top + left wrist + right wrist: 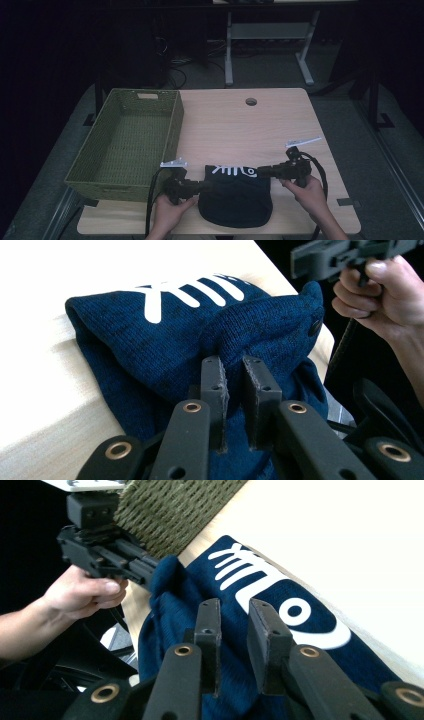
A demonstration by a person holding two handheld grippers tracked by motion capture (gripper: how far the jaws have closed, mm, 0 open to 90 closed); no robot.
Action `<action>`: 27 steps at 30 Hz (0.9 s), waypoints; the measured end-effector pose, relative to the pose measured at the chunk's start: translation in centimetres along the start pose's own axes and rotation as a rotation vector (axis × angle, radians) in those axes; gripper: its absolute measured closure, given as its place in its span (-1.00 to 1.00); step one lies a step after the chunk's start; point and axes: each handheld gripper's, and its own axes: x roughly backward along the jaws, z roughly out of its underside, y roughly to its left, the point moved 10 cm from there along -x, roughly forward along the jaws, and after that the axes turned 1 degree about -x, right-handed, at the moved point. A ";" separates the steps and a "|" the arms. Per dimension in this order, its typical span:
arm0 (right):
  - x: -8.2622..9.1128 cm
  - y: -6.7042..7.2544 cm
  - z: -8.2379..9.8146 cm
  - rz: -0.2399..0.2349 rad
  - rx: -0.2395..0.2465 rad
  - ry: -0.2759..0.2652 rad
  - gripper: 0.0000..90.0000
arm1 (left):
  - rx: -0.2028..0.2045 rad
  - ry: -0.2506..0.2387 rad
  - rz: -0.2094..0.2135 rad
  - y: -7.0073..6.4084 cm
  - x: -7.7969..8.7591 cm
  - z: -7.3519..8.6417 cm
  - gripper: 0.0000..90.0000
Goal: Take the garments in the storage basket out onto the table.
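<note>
At the near edge of the wooden table (280,120), midway along it: dark blue knit beanie (235,195) with white lettering, lying partly flat, lower part hanging over the edge. White lettering faces up, toward the far side of the cap.

Left gripper (202,186) at the beanie's left side, held by the left hand (170,210). From the left gripper view (232,371): jaws nearly together, a narrow slit between the pads, a raised fold of blue knit at the tips. Whether fabric is actually pinched between the pads: cannot tell; jaws clenched in any case.

Right gripper (260,172) at the beanie's upper right corner, held by the right hand (310,192). From the right gripper view (235,612): jaws standing a little apart, visible gap between the pads, blue knit behind and below the gap. Pads not seen pressing on fabric; grip released.

Both grippers point inward toward each other across the beanie, cables trailing off the near edge.

Green woven basket (130,140) on the left side of the table, reaching from the far edge to near the near-left corner, standing upright. Basket just beside the left gripper, apart from the beanie. Round cable hole (251,101) near the far edge of the table.
</note>
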 end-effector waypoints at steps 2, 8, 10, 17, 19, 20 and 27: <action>-1.1 0.3 0.1 -0.027 -0.017 0.030 0.69 | -0.001 0.003 0.004 -0.1 0.1 0.1 0.79; -2.7 1.3 1.3 -0.040 0.011 0.114 0.71 | -0.003 -0.005 0.013 -0.7 0.4 0.0 0.72; -2.9 1.5 1.6 -0.041 0.019 0.132 0.71 | -0.008 -0.008 0.019 -0.9 0.6 -0.1 0.70; -3.7 1.4 2.9 -0.041 0.011 0.172 0.72 | -0.011 -0.013 0.034 -1.5 1.3 -0.7 0.68; -3.9 1.3 3.2 -0.040 0.013 0.180 0.72 | -0.009 -0.020 0.035 -1.7 1.6 -1.0 0.69; -4.0 1.3 3.3 -0.036 0.014 0.186 0.72 | -0.009 -0.023 0.036 -1.7 1.7 -1.1 0.69; -4.4 1.5 4.2 -0.050 0.008 0.213 0.72 | -0.009 -0.028 0.029 -1.8 2.0 -1.7 0.70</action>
